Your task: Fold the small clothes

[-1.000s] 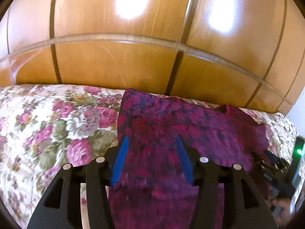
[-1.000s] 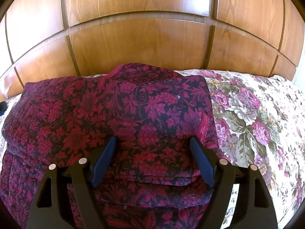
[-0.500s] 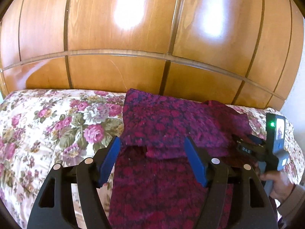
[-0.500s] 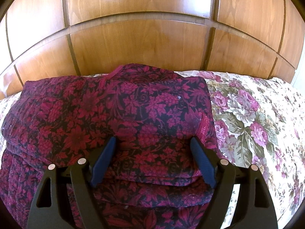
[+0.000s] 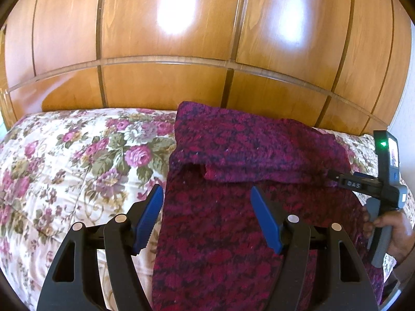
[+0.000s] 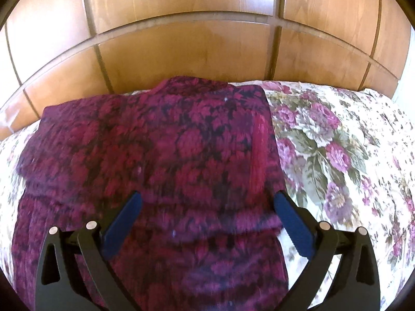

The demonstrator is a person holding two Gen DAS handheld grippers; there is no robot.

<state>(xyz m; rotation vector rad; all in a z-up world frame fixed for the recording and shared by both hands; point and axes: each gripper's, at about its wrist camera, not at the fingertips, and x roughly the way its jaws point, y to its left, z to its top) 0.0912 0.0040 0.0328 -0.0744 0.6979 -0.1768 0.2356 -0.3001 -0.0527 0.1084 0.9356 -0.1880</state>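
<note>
The left gripper (image 5: pixel 206 202) has been drawn back toward 6 o'clock off the garment (image 5: pixel 259 155); both jaws were opened wider, the right gripper (image 6: pixel 206 210) last.

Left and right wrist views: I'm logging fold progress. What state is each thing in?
Garment: far part folded back over itself, lying on the bedspread.
Left tongs: open, nothing gripped.
Right tongs: just opened wide, nothing gripped.
Green light: lit.

The folded garment (image 5: pixel 259 150) lies on the bed (image 5: pixel 77 160) — headboard (image 5: pixel 168 88) behind, bedspread showing either side.
</note>
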